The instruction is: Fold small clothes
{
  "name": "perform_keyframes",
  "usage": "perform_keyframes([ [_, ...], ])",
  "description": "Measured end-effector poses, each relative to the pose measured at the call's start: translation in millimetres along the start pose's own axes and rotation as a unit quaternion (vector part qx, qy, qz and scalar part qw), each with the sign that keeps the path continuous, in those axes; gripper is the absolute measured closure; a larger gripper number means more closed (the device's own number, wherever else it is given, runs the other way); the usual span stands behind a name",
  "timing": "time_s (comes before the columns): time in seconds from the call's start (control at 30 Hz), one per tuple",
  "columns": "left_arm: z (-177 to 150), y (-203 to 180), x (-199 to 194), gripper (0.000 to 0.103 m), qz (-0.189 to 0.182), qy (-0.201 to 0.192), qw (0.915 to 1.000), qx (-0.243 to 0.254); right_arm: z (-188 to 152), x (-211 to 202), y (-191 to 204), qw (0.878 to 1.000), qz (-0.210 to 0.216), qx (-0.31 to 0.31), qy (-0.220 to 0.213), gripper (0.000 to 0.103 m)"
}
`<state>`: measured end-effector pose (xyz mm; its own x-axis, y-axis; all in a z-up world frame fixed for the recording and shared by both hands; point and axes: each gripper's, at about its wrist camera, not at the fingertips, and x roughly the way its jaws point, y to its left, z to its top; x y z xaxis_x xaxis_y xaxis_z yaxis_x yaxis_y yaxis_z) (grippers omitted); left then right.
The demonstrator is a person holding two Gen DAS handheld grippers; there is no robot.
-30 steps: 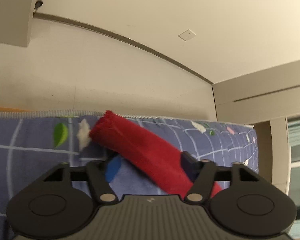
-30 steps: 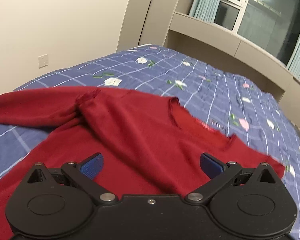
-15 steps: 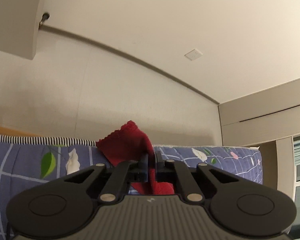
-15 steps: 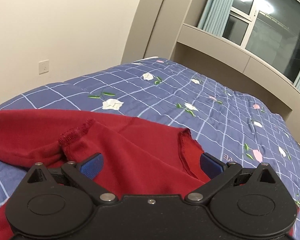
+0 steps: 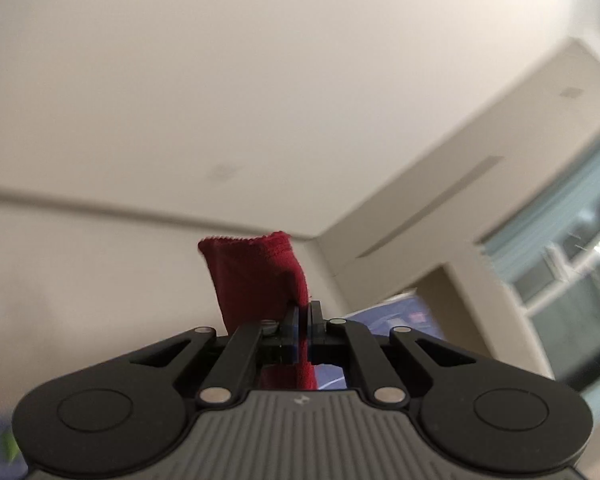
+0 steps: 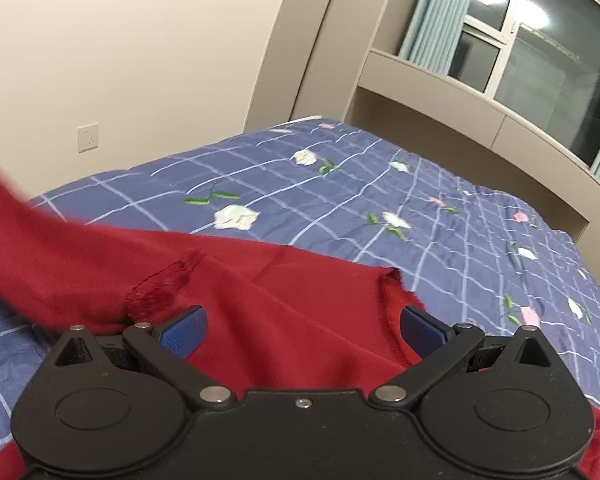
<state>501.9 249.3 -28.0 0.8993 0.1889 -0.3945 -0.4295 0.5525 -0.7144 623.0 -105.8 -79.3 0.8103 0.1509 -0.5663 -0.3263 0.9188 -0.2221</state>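
A second ago the left tongs (image 5: 304,322) stood open around the sleeve end (image 5: 256,280) on the bed (image 6: 380,184); now they are clenched on it and have lifted it clear. The right tongs (image 6: 302,326) hover released over the red sweater (image 6: 292,300) spread on the bed, so a sleeve fold looks underway

Black left tool (image 5: 304,320), ribbed grey housing, right tool (image 6: 302,322) w/ blue pads (image 6: 184,330)
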Motion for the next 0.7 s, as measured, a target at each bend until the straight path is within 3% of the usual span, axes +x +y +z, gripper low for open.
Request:
perform_keyframes([
  [0.13,17,-58,3,0.101,-0.101,-0.012,0.992,0.074,-5,11,18,0.999,0.004,-0.043,0.016,0.001],
  [0.27,12,-115,5,0.101,-0.197,0.001,0.9701,0.142,-1,-3,2,1.0,0.021,-0.021,0.003,0.001],
  [0.47,-28,-193,9,0.101,-0.298,0.063,0.9197,0.247,3,-58,-82,0.994,0.061,0.08,-0.032,0.001],
  [0.6,-82,-236,20,0.101,-0.334,0.131,0.8764,0.321,-1,-85,-146,0.982,0.098,0.159,-0.027,0.001],
  [0.7,-129,-254,25,0.101,-0.34,0.183,0.8477,0.363,-13,-99,-189,0.965,0.127,0.229,-0.014,0.002],
])
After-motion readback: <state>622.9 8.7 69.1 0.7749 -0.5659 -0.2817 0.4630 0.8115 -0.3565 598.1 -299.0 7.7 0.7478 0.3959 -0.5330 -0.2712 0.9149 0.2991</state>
